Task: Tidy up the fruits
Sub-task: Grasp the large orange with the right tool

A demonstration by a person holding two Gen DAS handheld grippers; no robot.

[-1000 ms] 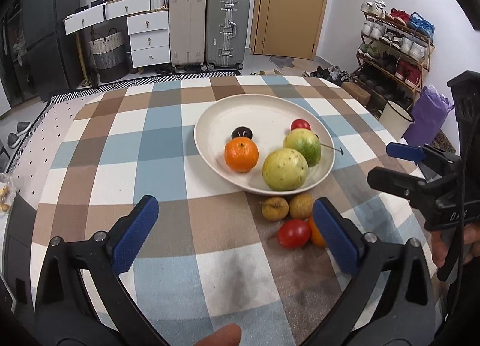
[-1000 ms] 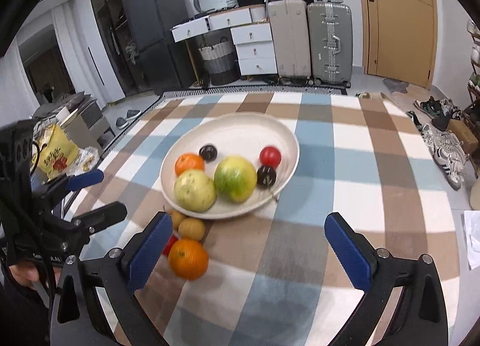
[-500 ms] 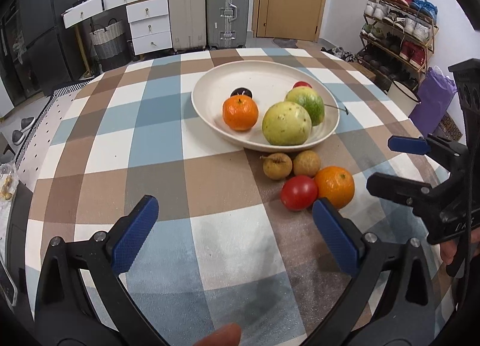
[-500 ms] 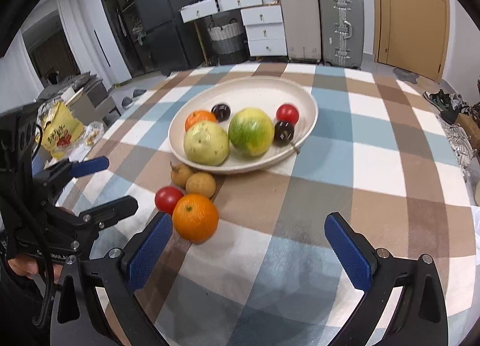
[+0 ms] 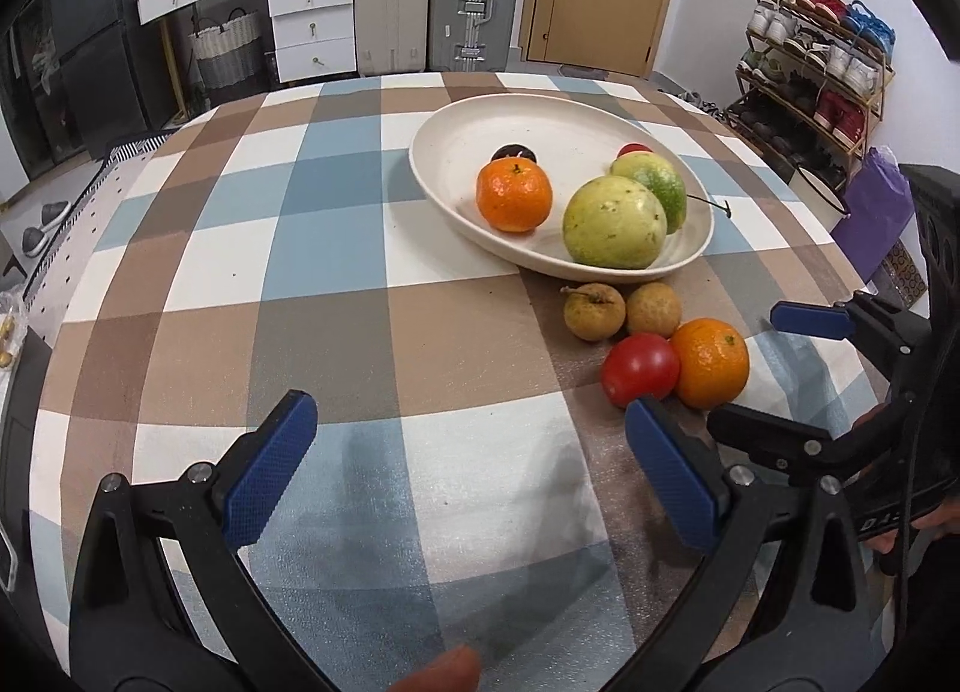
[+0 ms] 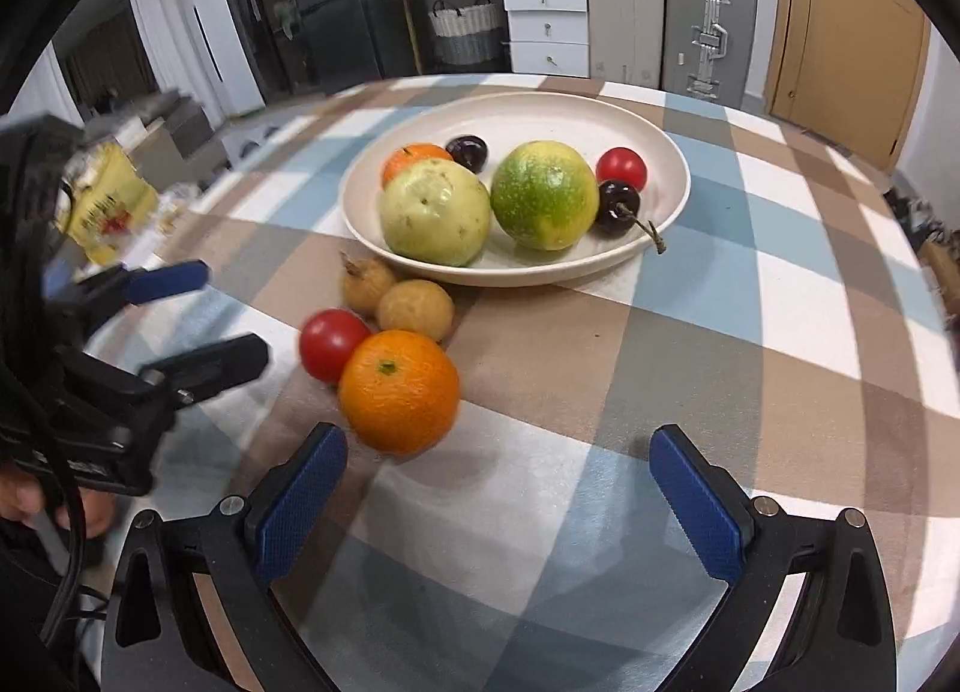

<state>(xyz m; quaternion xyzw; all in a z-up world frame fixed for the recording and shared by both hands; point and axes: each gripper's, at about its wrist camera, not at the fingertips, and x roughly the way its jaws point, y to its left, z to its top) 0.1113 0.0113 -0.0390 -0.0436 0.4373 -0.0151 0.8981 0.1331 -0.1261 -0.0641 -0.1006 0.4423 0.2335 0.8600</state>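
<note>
Both grippers: left gripper (image 5: 468,470), right gripper (image 6: 498,503), jaws apart, empty. Risk: loose orange (image 6: 399,391) nudged, rolling into tomato (image 6: 331,344) beside plate (image 6: 672,218).

Both wrist views look low across the table (image 5: 336,332), sharing the plate (image 5: 456,128) and loose fruit.

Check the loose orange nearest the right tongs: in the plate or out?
Out. The orange sits on the tablecloth, short of the plate, beside a tomato.

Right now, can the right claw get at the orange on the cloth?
Probably yes. The right claw is open and empty, and the orange lies just ahead, slightly left, with the red tomato touching its far side.
</note>
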